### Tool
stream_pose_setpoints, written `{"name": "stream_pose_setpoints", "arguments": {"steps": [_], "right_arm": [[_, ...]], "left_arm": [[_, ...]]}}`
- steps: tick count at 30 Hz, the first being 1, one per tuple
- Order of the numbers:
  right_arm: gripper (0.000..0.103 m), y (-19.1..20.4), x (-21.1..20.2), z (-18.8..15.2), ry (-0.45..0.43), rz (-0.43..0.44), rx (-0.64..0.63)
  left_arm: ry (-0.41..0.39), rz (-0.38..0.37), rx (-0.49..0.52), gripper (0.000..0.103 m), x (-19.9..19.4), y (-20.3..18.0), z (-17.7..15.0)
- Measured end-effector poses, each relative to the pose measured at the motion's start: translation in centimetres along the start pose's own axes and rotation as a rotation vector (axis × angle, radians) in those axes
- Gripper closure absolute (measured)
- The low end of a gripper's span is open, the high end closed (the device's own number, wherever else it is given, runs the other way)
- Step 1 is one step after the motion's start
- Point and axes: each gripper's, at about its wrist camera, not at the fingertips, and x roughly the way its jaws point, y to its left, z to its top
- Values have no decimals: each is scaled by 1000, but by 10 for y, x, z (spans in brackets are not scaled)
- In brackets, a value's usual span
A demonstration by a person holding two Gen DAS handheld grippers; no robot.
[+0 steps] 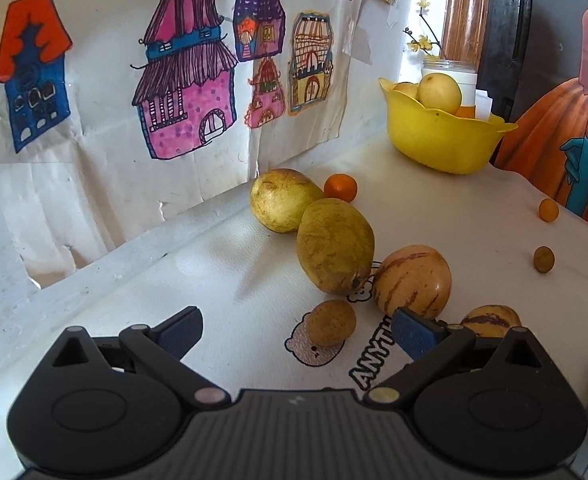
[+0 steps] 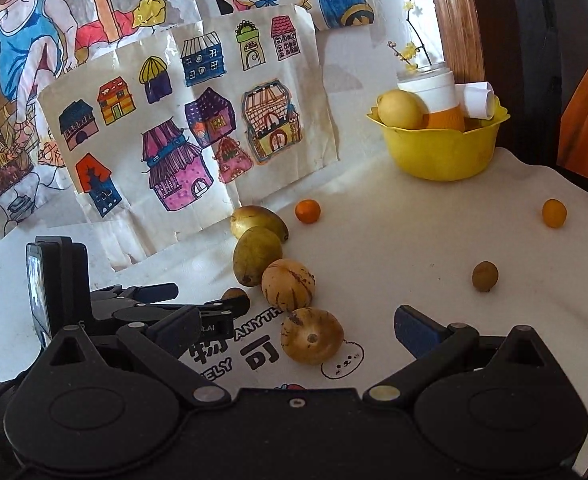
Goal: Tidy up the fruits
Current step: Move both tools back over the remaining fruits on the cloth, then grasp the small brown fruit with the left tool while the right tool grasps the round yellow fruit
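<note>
While the loose fruits are lying in a row on the white desk, near the yellow bowl that is already holding pale fruit, you are holding your left claw gaping wide around a small brown fruit, and your right claw gaping beside a striped fruit.

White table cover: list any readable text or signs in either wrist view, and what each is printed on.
"ANYTH", cut off by the left gripper: black outlined letters on the white table cover, left wrist view.
"ANYTH", cut off by a striped yellow fruit: same cover, right wrist view.
"ELY", start hidden: same cover.
"物 可": large black characters, same cover; the first is partly hidden.
Small grey marking on the left gripper's arm: too small to read.
</note>
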Motion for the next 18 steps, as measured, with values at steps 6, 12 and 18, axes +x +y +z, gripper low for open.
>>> {"name": "stream_pose_setpoints", "arguments": {"steps": [6, 12, 18], "right_arm": [[0, -1, 4, 1, 7, 9, 8], [0, -2, 6, 2, 8, 5, 17], [0, -3, 11, 1, 15, 11, 21]], "left_arm": [[-2, 5, 32, 6, 6, -4, 1], [-5, 4, 64, 18, 12, -8, 0], [5, 3, 106, 38, 20, -15, -2]]}}
